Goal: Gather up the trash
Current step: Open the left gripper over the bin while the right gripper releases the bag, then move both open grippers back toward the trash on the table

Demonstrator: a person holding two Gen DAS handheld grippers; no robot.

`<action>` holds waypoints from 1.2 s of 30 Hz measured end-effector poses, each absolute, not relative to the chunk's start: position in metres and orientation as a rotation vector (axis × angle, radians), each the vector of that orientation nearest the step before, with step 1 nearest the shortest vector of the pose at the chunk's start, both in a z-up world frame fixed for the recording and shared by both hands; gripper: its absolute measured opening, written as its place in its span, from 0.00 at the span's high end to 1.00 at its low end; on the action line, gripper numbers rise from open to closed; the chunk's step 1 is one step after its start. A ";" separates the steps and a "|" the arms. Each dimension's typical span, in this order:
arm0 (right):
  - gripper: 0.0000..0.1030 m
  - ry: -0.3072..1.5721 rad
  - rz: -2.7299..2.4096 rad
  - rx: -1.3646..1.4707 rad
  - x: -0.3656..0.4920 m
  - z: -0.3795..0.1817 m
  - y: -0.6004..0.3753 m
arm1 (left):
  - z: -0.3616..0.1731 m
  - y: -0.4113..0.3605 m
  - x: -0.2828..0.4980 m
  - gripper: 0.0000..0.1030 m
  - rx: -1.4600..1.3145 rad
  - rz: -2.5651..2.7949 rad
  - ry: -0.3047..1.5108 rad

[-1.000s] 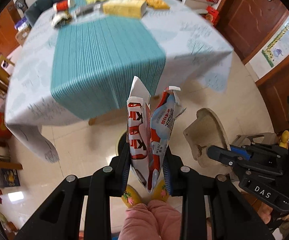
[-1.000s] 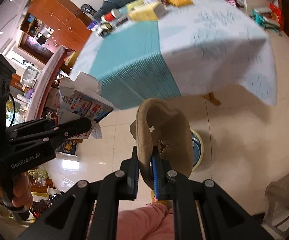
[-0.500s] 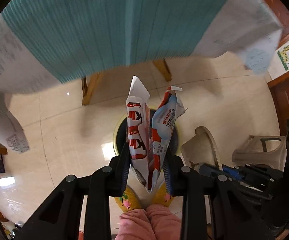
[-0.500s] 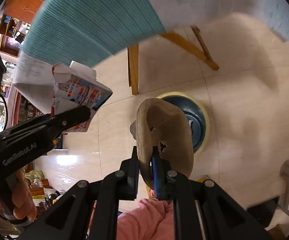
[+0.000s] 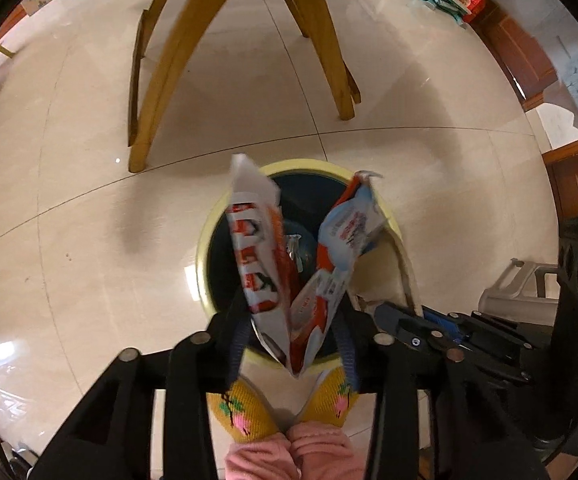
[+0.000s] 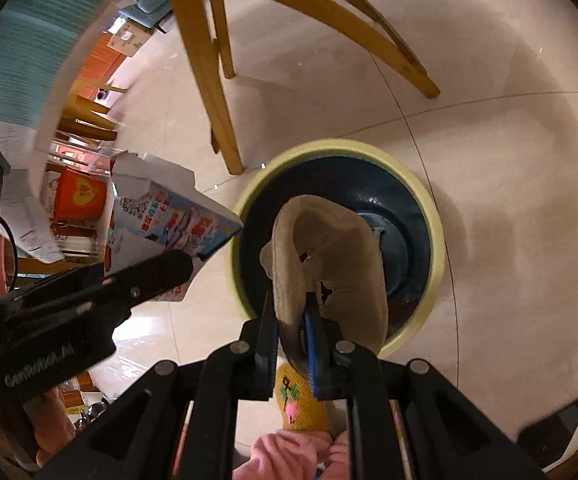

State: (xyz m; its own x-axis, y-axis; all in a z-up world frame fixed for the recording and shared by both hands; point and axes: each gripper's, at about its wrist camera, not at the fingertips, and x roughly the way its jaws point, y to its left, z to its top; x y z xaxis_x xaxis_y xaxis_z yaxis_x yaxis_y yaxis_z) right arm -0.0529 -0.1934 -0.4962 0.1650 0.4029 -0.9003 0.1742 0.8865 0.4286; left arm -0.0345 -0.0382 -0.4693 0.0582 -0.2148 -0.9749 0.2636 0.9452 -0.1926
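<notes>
A round bin with a pale yellow rim [image 5: 209, 248] and a dark liner stands on the tiled floor under both grippers. My left gripper [image 5: 289, 310] hangs just over it, pointing down. A torn red, white and blue carton [image 5: 257, 256] sits between its fingers. The jaws are opening, the carton has splayed into a V, and the pads still touch its lower edges. My right gripper [image 6: 289, 308] is shut on a curled tan scrap [image 6: 337, 256] over the bin [image 6: 437, 248]. The carton [image 6: 165, 216] and left gripper finger [image 6: 161, 272] show at the left of the right wrist view.
Curved wooden table legs [image 5: 161, 80] rise just beyond the bin, with the teal and white tablecloth [image 6: 9, 40] overhead. The person's yellow slippers [image 5: 241, 412] stand at the bin's near side. A grey plastic stool [image 5: 521, 288] sits at the right. Boxes and clutter [image 6: 77, 196] line the left.
Both grippers dropped from table height to just above the bin. The left jaws spread wider and the carton halves splayed apart. The right grip on the tan scrap is unchanged.
</notes>
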 end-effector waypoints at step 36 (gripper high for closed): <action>0.30 1.288 0.066 0.413 -0.069 -0.313 -0.204 | -0.248 0.021 -0.065 0.01 0.024 -0.209 1.236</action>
State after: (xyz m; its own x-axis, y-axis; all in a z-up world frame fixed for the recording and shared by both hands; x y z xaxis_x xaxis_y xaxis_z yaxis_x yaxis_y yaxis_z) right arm -0.0691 -0.2036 -0.3127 0.2882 0.2757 -0.9170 0.1798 0.9251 0.3346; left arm -0.0646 0.0211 -0.2484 0.3119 -0.1455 -0.9389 0.1715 0.9806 -0.0949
